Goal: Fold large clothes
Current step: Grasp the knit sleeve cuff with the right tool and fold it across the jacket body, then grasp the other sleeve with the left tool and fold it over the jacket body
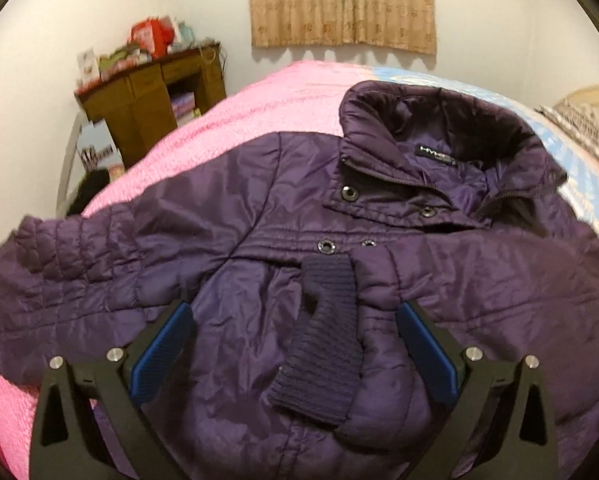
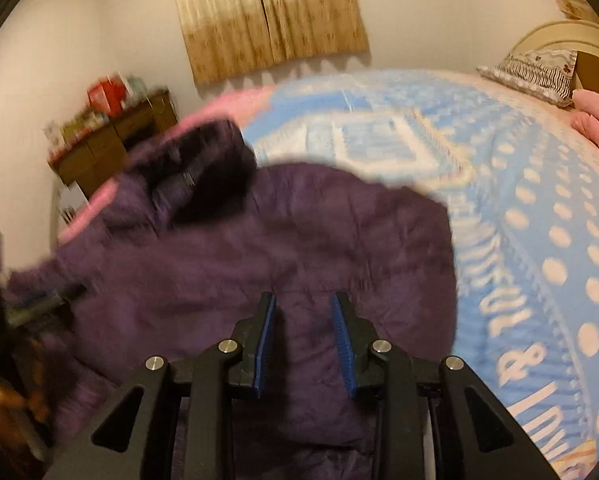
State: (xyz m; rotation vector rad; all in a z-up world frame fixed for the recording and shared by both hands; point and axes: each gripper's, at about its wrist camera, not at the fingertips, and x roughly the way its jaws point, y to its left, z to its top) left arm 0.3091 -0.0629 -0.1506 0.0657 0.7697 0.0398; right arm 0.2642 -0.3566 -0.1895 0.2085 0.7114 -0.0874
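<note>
Here purple jacket [image 1: 299, 200] flat on bed, collar pointing away; left claw [image 1: 295, 344] wide, right claw [image 2: 304, 336] narrow, empty.

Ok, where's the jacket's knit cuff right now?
In the left wrist view the knit cuff lies on the purple jacket front, just below the snaps, centred between the left gripper's open jaws.

Both wrist cameras look steeply down, close over the purple jacket [image 1: 259, 200] on the bed [image 2: 519, 220] (the right view blurred), sharing its collar, the curtain [image 1: 343, 4] and wooden desk [image 2: 111, 140].
</note>
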